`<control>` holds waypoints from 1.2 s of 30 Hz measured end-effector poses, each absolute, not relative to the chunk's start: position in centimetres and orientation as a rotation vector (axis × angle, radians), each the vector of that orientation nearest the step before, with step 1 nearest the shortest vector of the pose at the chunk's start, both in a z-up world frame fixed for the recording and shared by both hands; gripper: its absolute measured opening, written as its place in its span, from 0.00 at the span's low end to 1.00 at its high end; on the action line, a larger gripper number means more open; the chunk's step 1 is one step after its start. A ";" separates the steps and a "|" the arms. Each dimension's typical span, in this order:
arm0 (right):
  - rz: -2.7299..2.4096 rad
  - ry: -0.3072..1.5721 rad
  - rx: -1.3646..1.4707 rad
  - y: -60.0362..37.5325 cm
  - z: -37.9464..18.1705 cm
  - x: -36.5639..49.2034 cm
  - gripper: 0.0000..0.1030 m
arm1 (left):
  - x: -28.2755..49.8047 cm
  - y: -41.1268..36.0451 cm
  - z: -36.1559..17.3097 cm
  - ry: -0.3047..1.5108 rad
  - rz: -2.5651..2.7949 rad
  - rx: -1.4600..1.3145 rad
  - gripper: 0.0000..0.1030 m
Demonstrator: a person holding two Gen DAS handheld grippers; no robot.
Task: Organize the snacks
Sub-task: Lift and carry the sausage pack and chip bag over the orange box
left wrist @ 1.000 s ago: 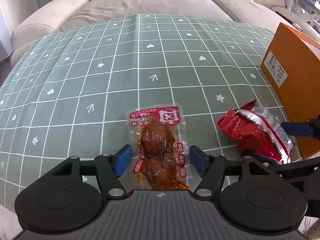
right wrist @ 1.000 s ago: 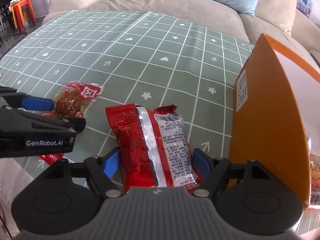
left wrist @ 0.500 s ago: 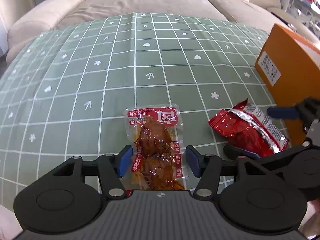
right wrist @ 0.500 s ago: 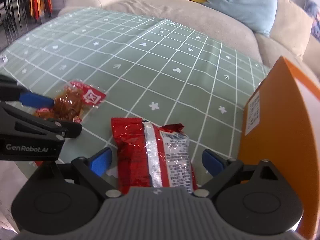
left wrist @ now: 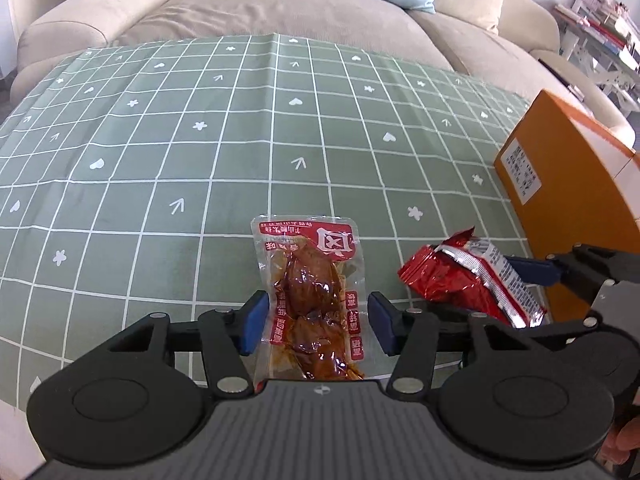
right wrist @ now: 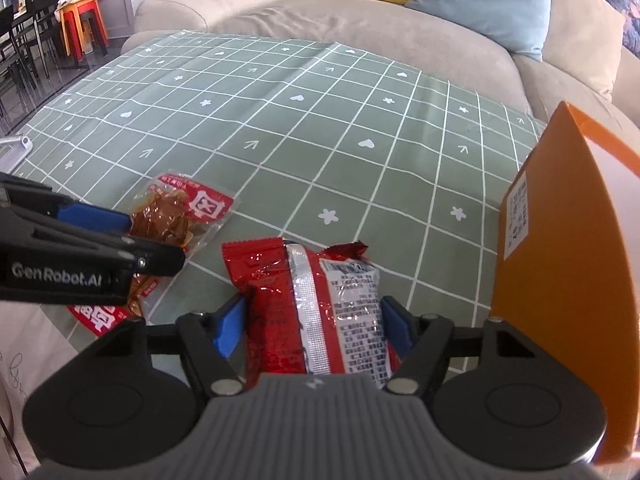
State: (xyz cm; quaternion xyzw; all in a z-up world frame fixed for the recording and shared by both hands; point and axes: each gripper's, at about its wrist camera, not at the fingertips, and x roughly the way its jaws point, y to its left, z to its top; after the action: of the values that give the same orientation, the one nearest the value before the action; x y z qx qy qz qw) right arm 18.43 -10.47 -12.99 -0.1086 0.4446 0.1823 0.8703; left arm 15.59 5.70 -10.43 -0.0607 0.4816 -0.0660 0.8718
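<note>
A clear pouch of brown braised snack with red labels [left wrist: 314, 288] lies between the blue pads of my left gripper [left wrist: 316, 322], which press its sides. It also shows in the right wrist view [right wrist: 176, 216]. A red foil snack packet with a silver seam [right wrist: 320, 308] sits between the pads of my right gripper [right wrist: 314, 328], which squeeze its sides. The packet also shows in the left wrist view [left wrist: 468, 280]. Both snacks appear raised above the green checked tablecloth [left wrist: 200, 152].
An orange cardboard box [right wrist: 560, 264] stands at the right edge of the table, close beside the red packet; it also shows in the left wrist view [left wrist: 572, 192]. A beige sofa [left wrist: 280, 8] with yellow and blue cushions lies beyond the table.
Both grippers have closed in on their snacks and risen, tilting the views up toward the sofa. The right jaws, wide half a second ago, now pinch the red packet.
</note>
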 end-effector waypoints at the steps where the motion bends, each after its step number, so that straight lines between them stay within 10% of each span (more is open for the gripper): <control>1: 0.379 0.931 -0.231 -10.4 -12.9 18.4 0.66 | 15.5 5.8 -10.2 1.002 -0.139 -0.137 0.60; 36: 0.127 0.661 -0.094 -22.6 1.0 16.6 0.66 | 16.2 -4.2 2.5 0.740 -0.381 -0.189 0.60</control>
State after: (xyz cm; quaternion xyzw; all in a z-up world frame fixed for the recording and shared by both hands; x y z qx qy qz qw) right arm 16.59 -22.58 0.98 -0.0461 0.3244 0.0623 0.9427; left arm 16.24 -4.25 2.53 -0.0916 0.3590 -0.1848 0.9103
